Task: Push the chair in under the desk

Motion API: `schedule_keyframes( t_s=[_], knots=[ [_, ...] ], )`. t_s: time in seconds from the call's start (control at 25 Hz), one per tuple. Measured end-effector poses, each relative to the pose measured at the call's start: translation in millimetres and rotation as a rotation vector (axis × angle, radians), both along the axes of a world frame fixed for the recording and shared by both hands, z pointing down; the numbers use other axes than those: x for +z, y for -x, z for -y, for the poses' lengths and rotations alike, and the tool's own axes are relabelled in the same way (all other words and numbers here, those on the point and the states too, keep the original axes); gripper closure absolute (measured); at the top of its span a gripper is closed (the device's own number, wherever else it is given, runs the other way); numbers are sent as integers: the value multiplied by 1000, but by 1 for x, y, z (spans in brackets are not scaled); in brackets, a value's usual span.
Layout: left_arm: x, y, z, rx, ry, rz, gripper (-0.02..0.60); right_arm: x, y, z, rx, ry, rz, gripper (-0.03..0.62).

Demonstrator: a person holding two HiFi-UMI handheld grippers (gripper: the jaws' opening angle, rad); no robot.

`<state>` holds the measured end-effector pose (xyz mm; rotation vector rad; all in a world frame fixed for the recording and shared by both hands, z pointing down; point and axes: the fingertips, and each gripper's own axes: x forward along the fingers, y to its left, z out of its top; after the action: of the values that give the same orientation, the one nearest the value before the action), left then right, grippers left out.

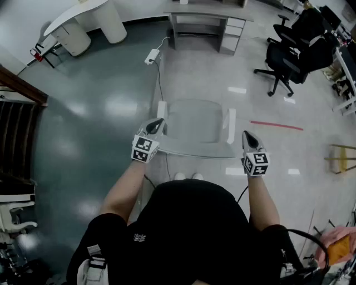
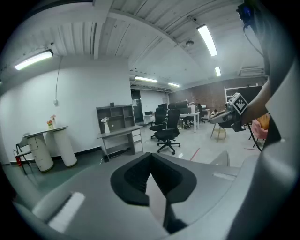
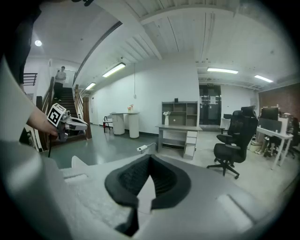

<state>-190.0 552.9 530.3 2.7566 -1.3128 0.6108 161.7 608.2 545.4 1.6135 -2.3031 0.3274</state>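
At the centre of the head view, the pale grey chair [image 1: 196,127] is seen from above. Its back edge lies nearest the person and its seat is turned toward the surface [image 1: 207,16] at the upper middle of the frame, from which it is kept well apart by a stretch of floor [image 1: 189,72]. The left gripper [image 1: 159,123] is held with its tip at the left end of the chair's back edge; whether contact is made cannot be told. The right gripper [image 1: 247,136] is held just beside the right end of that edge, near the right armrest [image 1: 231,122]. In their own views both grippers are shown with the jaws pressed together and nothing between them. Square black-and-white markers are carried on the cube of each gripper, and no words can be read on them. A small white print [image 1: 139,237] is shown on the person's black top, too small to be read. The chair's legs are hidden under its seat, and its lower back is covered by the person's body. In the gripper views the lower frame is largely filled by each gripper's own grey body, so the chair can hardly be made out there.
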Motion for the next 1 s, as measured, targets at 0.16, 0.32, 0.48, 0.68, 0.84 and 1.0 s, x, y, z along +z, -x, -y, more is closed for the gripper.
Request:
schedule_keyframes(
  t_s=[0.16, 0.32, 0.48, 0.68, 0.84, 1.0],
  knots=[
    [4, -2, -1, 35, -20, 29, 574, 5, 4, 2, -11, 10, 5, 592],
    [12, -6, -8, 88, -14, 77, 574, 12, 7, 0, -8, 30, 4, 592],
    [42, -13, -28, 243, 35, 157, 574, 34, 40, -19, -242, 111, -6, 592],
    [112, -22, -99, 652, 193, 442, 297, 97, 89, -73, -680, 278, -269, 359],
    [162, -13, -115, 754, 241, 648, 299, 144, 106, -96, -818, 394, -423, 359],
    [191, -7, -104, 707, 277, 722, 409, 171, 101, -93, -793, 454, -573, 393]
  ],
)
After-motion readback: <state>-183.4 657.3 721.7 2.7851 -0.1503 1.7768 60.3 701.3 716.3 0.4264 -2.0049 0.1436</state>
